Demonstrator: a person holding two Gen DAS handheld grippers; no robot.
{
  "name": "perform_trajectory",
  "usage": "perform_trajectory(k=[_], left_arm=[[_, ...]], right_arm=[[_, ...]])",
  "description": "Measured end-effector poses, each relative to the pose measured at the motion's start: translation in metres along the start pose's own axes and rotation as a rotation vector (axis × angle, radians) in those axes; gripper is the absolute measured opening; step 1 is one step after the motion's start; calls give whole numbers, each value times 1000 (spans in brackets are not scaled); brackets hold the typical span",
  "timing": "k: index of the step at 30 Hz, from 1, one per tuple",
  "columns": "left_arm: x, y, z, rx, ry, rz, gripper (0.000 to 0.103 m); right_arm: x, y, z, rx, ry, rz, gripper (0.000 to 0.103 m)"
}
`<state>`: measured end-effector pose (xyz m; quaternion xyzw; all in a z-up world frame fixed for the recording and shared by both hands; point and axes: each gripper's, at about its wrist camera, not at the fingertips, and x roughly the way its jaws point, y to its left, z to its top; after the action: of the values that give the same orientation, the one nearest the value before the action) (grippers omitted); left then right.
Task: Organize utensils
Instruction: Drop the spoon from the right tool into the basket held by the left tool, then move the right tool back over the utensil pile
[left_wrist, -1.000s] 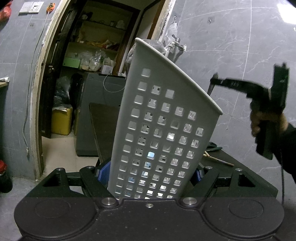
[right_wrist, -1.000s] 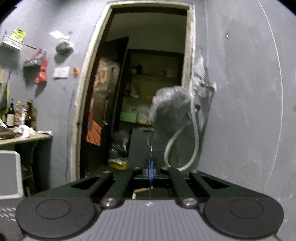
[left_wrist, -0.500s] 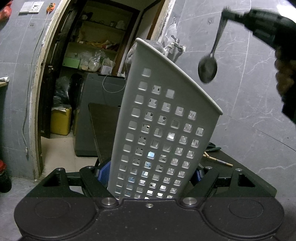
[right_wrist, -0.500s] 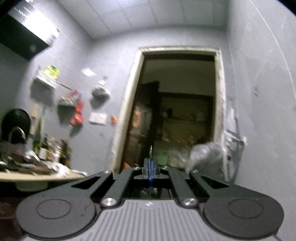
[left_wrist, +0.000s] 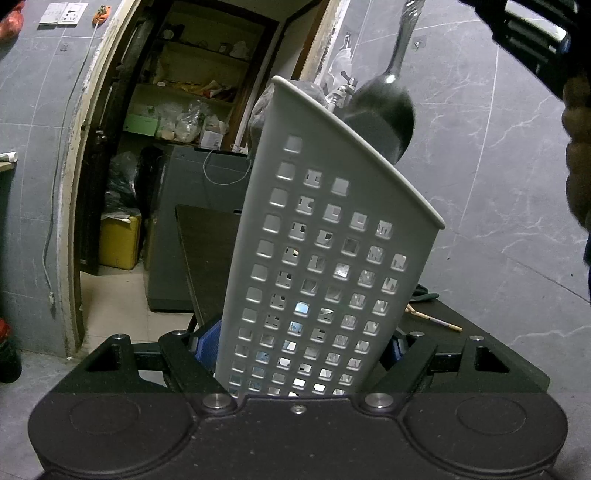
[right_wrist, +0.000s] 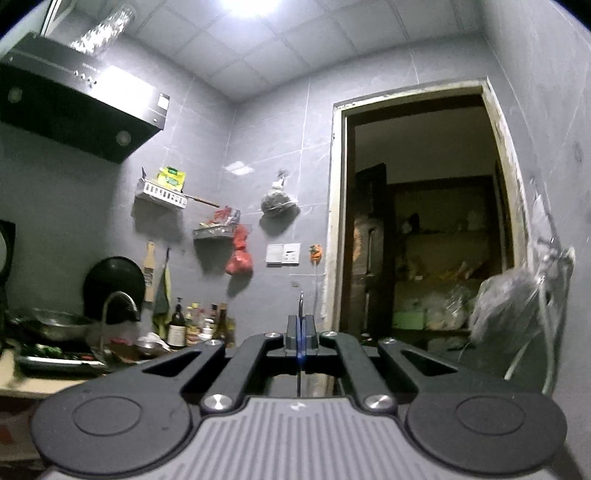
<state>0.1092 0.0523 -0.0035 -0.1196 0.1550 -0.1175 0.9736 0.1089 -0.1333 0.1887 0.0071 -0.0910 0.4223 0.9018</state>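
A: Left wrist view, nearest first: the left gripper (left_wrist: 299, 354) is clamped on the base of the holder (left_wrist: 325, 258), a white perforated tub that leans away, its rim tilted up and to the right.

B: And the spoon (left_wrist: 384, 110)?

A: Just past that rim, bowl down, hanging from the handle. Whether the bowl is already inside or only behind the far edge, I cannot tell.

B: What carries it?

A: The right gripper (right_wrist: 300, 334). Its own view shows the jaws pressed together on a thin metal strip (the handle, edge-on).

B: So how should the drop go?

A: My judgement: keep the holder steady and don't let it lean further, since the mouth is narrow from this angle. Bring the spoon straight down along its own length until the bowl is well below the rim, and only then let go. Release too high and it may glance off the rim and fall to the table (left_wrist: 491, 332).

B: Anything else left to tidy?

A: Farther back on the table lies a chopstick (left_wrist: 436, 320), beside something green I can't identify. Beyond that, only the tiled wall (left_wrist: 498, 166) and a doorway (left_wrist: 192, 129).
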Motion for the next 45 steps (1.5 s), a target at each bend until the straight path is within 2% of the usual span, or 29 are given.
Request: perform_trajectory(k=[9,16,40,43,44,45], left_arm=[[2,0,-1,0,0,2,82],[3,0,-1,0,0,2,82],[3,0,-1,0,0,1,82],[3,0,-1,1,0,1,82],[4,0,-2,0,0,1,82],[4,0,-2,0,1,1,82]], right_arm=[[2,-14,-34,117,77,-3,0],[0,-23,-59,213,90,12,0],[-1,-17,-85,201,184,-33,1],[1,-17,-86,203,214,-26,6],[1,-17,-87,208,218,-25,14],[1,-17,-87,209,220,-27,19]])
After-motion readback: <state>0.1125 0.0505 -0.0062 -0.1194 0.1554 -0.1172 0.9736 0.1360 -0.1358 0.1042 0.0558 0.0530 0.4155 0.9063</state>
